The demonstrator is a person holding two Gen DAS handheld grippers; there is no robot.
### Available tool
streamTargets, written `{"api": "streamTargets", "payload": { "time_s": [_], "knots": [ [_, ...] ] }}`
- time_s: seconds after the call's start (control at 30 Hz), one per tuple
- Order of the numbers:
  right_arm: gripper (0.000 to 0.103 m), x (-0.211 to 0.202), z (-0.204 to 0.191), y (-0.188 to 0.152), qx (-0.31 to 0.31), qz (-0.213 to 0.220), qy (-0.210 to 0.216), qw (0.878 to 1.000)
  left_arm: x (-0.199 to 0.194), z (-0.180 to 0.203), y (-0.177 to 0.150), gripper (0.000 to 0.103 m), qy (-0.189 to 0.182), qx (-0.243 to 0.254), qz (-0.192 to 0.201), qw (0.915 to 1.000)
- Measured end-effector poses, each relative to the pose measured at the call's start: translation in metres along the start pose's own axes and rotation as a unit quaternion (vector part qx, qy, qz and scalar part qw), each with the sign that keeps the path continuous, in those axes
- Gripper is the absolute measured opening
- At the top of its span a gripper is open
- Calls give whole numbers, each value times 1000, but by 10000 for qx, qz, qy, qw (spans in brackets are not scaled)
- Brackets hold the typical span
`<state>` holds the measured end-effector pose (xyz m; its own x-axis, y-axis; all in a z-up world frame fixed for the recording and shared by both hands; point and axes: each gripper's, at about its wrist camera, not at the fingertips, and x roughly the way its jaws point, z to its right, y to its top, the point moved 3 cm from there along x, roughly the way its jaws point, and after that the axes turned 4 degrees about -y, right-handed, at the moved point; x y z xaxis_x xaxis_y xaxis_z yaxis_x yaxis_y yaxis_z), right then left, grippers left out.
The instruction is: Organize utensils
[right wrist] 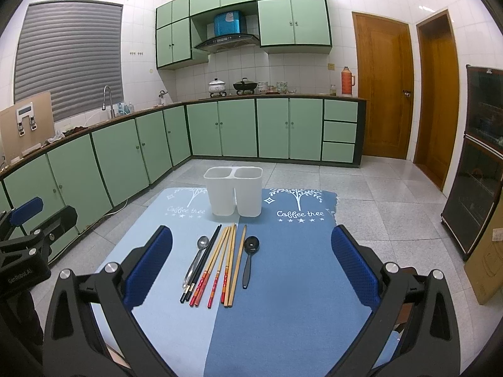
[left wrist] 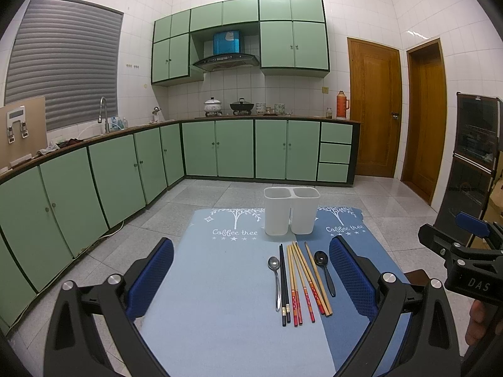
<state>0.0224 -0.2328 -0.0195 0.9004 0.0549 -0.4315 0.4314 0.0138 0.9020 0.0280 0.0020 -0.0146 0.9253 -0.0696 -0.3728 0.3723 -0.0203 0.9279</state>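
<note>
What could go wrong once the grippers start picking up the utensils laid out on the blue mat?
1. The wooden chopsticks with red ends lie fanned and touching, right beside the black chopsticks, so a pinch may drag neighbours along.
2. The silver metal spoon lies flat against the black chopsticks, leaving little room for a finger.
3. The white two-compartment plastic holder stands free and looks light; a nudge could tip it.

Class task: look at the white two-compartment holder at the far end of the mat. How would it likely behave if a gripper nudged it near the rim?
The white holder looks like thin plastic and seems empty, so it is probably light and would slide or tip easily. It stands taller than it is deep, so a push near the rim likely topples it.
</note>
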Motion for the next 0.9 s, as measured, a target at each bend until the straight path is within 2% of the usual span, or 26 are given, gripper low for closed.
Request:
{"api": "streamTargets", "payload": {
  "time_s": [0.9],
  "knots": [
    [98,-2,3,-1,16,-4,-4,10000,0,-4,2,97,17,2,-3,10000]
  ]
}}
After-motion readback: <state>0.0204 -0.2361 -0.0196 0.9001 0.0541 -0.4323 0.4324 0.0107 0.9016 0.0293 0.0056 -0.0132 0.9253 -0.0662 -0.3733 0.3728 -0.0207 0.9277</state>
